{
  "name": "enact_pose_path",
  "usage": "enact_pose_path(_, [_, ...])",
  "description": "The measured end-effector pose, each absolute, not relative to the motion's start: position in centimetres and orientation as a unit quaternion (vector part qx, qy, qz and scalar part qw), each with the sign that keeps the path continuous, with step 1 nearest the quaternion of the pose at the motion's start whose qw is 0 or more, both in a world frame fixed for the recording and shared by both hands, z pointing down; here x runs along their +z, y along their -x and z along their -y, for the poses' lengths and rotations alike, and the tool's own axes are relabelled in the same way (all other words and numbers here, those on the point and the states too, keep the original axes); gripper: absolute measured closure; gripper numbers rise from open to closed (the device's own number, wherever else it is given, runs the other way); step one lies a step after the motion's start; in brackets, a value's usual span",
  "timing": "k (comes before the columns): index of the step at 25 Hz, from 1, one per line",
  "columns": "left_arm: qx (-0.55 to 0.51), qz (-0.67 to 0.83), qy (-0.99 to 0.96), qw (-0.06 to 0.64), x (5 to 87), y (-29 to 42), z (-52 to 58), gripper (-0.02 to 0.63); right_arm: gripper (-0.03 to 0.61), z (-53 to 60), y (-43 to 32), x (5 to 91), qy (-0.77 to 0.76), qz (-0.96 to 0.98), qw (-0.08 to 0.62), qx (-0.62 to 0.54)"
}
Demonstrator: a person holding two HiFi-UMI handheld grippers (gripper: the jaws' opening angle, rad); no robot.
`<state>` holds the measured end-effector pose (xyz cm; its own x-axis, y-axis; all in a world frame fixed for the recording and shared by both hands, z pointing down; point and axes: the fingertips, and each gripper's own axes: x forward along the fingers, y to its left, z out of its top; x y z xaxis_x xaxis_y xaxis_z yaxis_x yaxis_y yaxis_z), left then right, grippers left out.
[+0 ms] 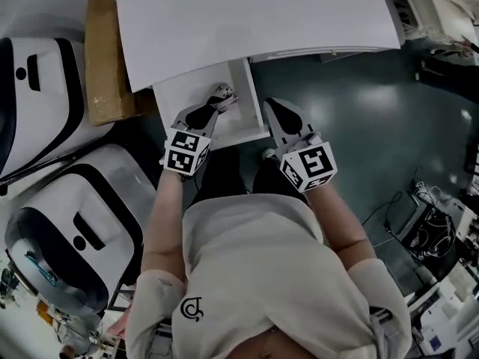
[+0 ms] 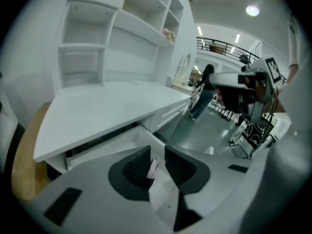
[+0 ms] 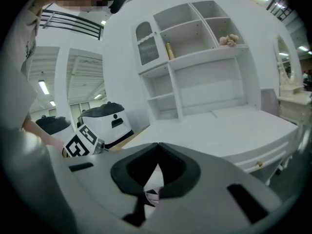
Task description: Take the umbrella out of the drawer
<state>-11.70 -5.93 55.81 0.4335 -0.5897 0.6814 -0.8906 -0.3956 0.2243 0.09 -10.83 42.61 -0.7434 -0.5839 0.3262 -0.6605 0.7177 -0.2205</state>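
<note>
A white drawer (image 1: 253, 103) stands pulled out from under the white desk (image 1: 262, 13). Inside it lies the folded, patterned umbrella (image 1: 223, 94). My left gripper (image 1: 212, 111) points down into the drawer, its tips right by the umbrella's near end. In the left gripper view its jaws (image 2: 157, 152) stand a narrow gap apart, and a bit of the umbrella (image 2: 153, 168) shows in that gap; no pad presses on it. My right gripper (image 1: 271, 105) hovers at the drawer's right front corner. Its jaws (image 3: 157, 150) are shut and hold nothing.
A brown cardboard box (image 1: 105, 58) leans at the desk's left. Two white-and-black machines (image 1: 45, 96) (image 1: 75, 230) stand on the left. Cables and gear (image 1: 430, 223) lie at the right on the dark floor. A shelf unit (image 3: 195, 67) rises behind the desk.
</note>
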Motion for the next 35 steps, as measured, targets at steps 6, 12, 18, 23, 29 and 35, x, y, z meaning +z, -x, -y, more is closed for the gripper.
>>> enact_pose_path(6, [0.298, 0.401, -0.797, 0.339, 62.5, 10.5, 6.8, 0.403, 0.572, 12.6, 0.1, 45.3, -0.383, 0.897, 0.123, 0.185])
enact_pose_path(12, [0.349, 0.359, -0.786, 0.364, 69.1, 10.2, 7.1, 0.321, 0.572, 12.9, 0.2, 48.4, -0.398, 0.883, 0.136, 0.208])
enact_pose_path(18, [0.388, 0.351, -0.769, 0.367, 73.5, 10.2, 7.4, 0.227, 0.572, 13.2, 0.2, 50.0, -0.412, 0.873, 0.135, 0.225])
enact_pose_path(23, [0.419, 0.330, -0.763, 0.365, 76.2, 9.4, 7.3, 0.218, 0.572, 13.1, 0.2, 51.9, -0.413, 0.868, 0.144, 0.237])
enact_pose_path(29, [0.451, 0.337, -0.749, 0.349, 78.9, 9.6, 7.3, 0.218, 0.572, 13.6, -0.9, 53.5, -0.426, 0.855, 0.153, 0.252])
enact_pose_path(35, [0.454, 0.378, -0.739, 0.325, 79.0, 10.6, 7.8, 0.294, 0.572, 13.3, -1.5, 54.5, -0.428, 0.846, 0.163, 0.273])
